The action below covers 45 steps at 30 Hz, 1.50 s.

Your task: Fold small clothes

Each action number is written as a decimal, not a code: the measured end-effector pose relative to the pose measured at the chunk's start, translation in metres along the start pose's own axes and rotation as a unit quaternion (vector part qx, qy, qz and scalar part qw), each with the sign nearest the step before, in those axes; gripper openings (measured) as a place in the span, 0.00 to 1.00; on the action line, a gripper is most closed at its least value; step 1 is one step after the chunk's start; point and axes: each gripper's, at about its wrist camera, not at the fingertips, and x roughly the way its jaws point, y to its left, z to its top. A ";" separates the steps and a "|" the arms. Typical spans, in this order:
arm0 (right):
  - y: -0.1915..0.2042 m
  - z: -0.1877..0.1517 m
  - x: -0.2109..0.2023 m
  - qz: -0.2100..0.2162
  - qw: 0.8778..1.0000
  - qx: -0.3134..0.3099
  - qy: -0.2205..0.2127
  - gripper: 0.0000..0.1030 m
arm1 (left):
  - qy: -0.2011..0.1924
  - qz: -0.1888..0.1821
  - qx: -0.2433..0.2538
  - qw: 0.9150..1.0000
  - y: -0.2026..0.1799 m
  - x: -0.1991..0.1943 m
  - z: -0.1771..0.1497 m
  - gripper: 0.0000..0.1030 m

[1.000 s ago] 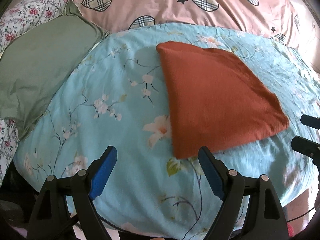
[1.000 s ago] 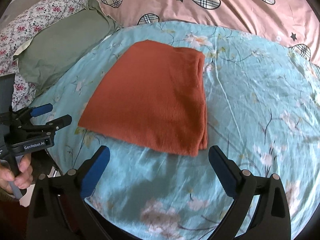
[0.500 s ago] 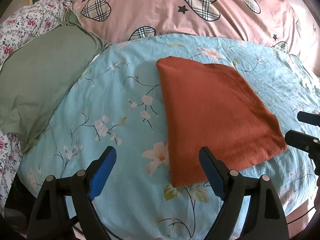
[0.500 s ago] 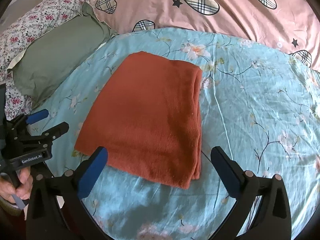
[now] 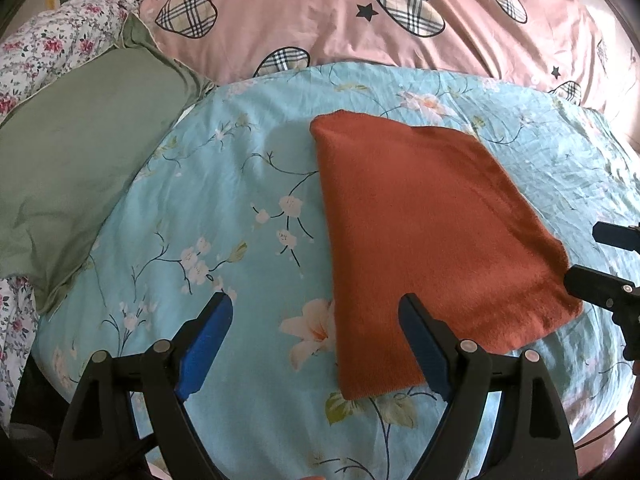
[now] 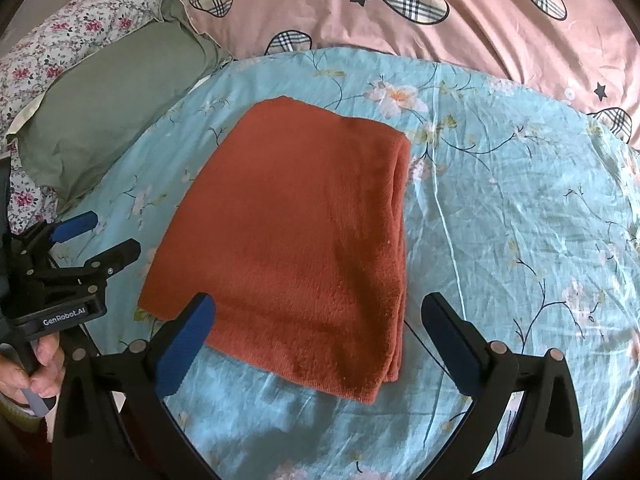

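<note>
A rust-orange knitted garment (image 5: 432, 232) lies folded into a flat rectangle on the light blue floral bedspread (image 5: 240, 208); it also shows in the right wrist view (image 6: 296, 236). My left gripper (image 5: 316, 340) is open and empty, hovering over the garment's near left corner. My right gripper (image 6: 320, 344) is open and empty, its jaws spanning the garment's near edge. The left gripper shows from the side in the right wrist view (image 6: 96, 236), held left of the garment. The right gripper's fingers (image 5: 600, 280) show at the right edge of the left wrist view.
A green pillow (image 5: 76, 176) lies at the left, also in the right wrist view (image 6: 104, 108). A pink duvet with plaid hearts (image 5: 360, 16) lies behind. A floral pillow (image 5: 48, 52) sits at far left. The bed edge is just below the grippers.
Both grippers have moved forward and lower toward the garment, which now lies closer between the jaws. The garment itself has not moved.
</note>
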 end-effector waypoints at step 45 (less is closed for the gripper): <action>-0.007 0.007 0.014 0.003 1.000 0.003 0.012 1.00 | 0.003 -0.003 -0.001 1.000 -0.004 0.013 0.012 0.83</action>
